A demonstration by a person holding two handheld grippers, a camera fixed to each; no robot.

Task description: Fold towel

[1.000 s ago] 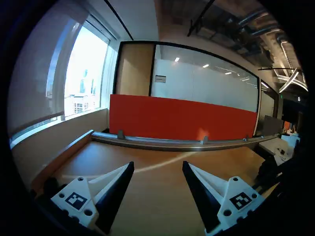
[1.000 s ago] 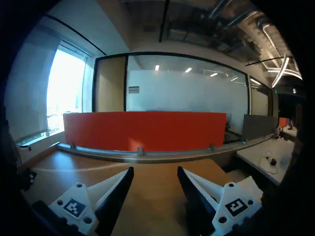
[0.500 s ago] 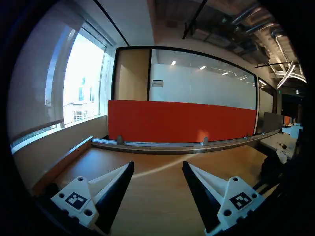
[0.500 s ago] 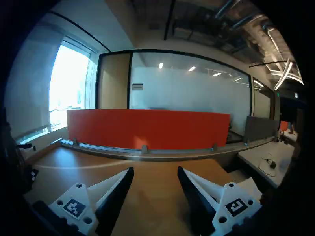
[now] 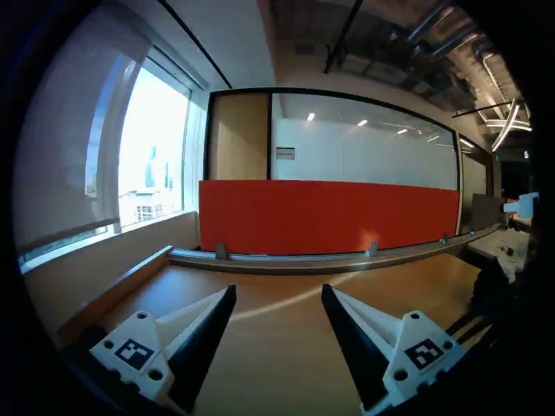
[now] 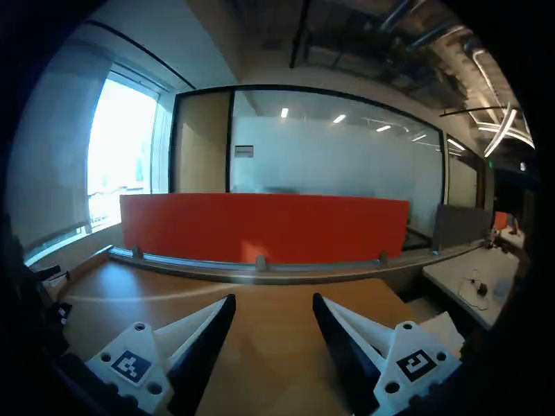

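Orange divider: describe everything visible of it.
The divider is a flat, matte orange panel, plain and unmarked, standing upright along the far edge of the desk. Small metal brackets hold its bottom edge to a metal rail. A glass wall rises behind it. Nothing leans on it.

Left gripper point(image 5: 278, 287) and right gripper point(image 6: 274, 297) have white jaws, black-lined, with square coded tags.

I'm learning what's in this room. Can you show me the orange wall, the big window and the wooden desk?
orange panel point(image 5: 326, 215), left gripper view, middle of its face.
window point(image 5: 149, 173), left gripper view, the bright glass.
wooden desk point(image 6: 270, 308), right gripper view, bare top in the middle.
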